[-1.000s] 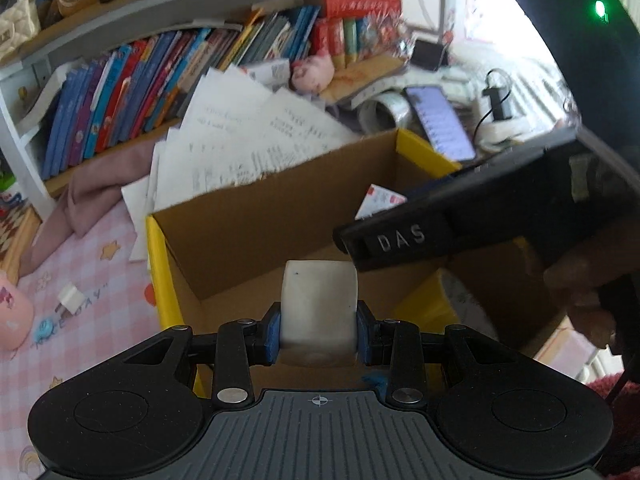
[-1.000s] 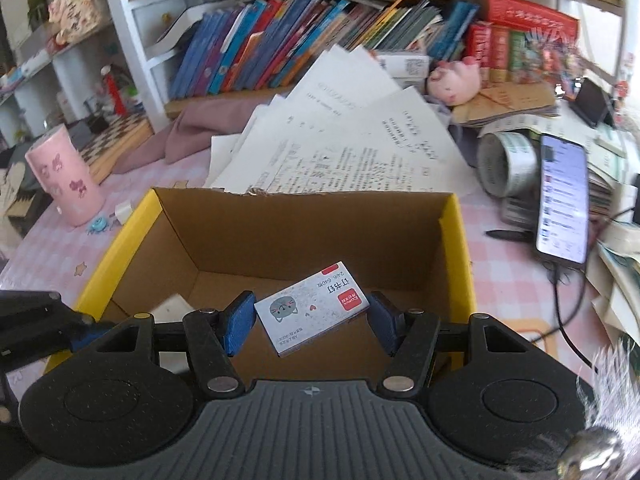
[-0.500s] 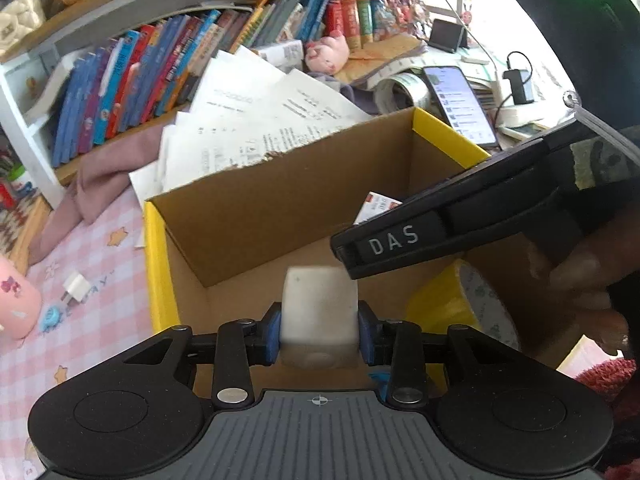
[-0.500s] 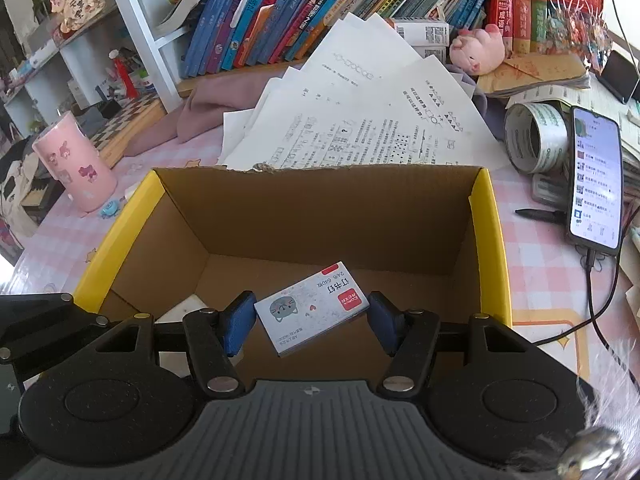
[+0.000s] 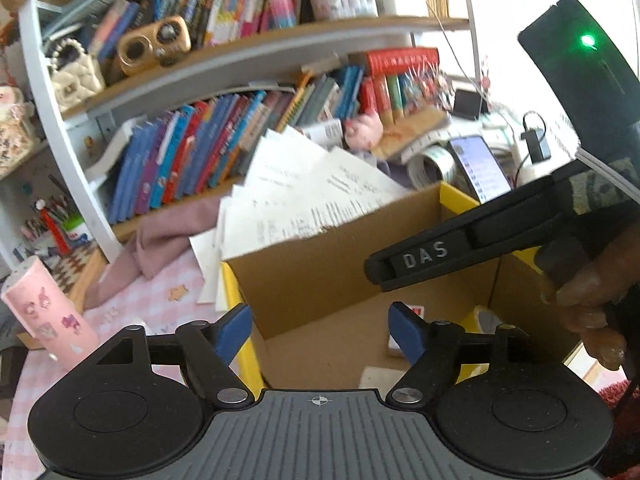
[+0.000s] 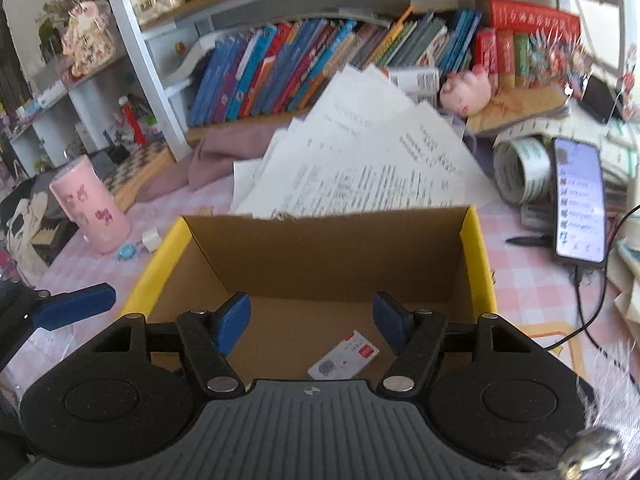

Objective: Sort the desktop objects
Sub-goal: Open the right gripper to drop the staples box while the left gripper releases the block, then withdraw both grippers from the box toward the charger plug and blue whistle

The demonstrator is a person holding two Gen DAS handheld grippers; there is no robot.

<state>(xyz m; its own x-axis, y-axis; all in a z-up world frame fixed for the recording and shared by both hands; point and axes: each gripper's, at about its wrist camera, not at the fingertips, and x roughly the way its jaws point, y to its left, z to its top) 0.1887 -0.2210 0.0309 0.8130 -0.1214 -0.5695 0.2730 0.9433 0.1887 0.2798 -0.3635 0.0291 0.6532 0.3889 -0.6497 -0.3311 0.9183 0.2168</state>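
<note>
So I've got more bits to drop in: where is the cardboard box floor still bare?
The brown yellow-rimmed cardboard box has bare floor between its back wall and the small white-and-red card packet. It is crowded behind the box, with fanned printed papers.

Ahead of me a shelf (image 6: 240, 4) carries a row of books (image 6: 304, 68) (mostly blue spines). A pink plush pig (image 6: 466, 92) sits beside them. Loose printed papers (image 6: 360, 168) fan across the worktop (image 6: 524, 280), over a pink cloth (image 6: 224, 152). A lit phone (image 6: 580, 216) leans at my right, cable attached.
</note>
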